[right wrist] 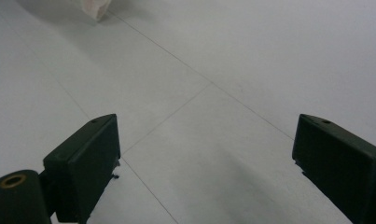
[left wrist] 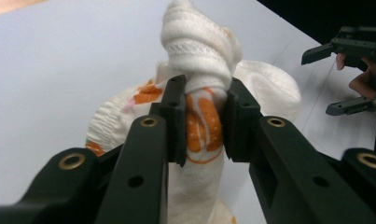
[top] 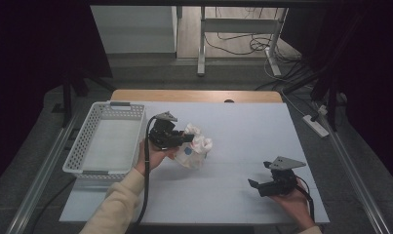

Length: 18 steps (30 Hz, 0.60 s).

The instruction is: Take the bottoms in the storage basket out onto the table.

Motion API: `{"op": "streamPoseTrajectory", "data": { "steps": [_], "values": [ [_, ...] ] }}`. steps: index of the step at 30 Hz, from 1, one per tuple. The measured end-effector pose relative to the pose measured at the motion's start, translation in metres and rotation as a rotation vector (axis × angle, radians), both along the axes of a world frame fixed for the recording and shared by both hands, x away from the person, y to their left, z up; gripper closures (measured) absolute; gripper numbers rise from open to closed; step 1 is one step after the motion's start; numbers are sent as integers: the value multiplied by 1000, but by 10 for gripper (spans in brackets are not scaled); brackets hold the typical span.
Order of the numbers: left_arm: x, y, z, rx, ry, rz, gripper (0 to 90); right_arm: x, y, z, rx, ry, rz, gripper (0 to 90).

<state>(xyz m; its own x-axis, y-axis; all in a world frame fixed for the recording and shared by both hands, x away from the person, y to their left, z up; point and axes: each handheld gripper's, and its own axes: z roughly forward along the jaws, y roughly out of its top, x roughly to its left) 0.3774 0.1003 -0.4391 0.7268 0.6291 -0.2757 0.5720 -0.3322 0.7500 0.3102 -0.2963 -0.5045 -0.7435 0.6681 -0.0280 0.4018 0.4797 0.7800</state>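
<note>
My left claw [left wrist: 202,121] is clamped on the white-and-orange cloth bundle [top: 195,146], mid-frame in the high view, just right of the basket [top: 85,141]. Right claw [right wrist: 204,163] idle, jaws apart, over the desk [top: 243,126]. Transfer step; next: swing left, release over basket.

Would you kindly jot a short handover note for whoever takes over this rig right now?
Left hand-held gripper: shut on the white and orange cloth bundle, mid-table, just right of the white basket.
Right hand-held gripper: open, holding nothing, near the table's front right.
Done: bundle gripped.
Left: probably carrying it to the basket, which looks empty, and letting go.
</note>
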Motion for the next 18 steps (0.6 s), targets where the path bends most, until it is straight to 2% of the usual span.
{"op": "streamPoseTrajectory", "data": {
  "steps": [18],
  "values": [
    [8, -18, -27, 52, 58, -12, 726, 0, 0, 0, -4, 5, 3, 78]
  ]
}}
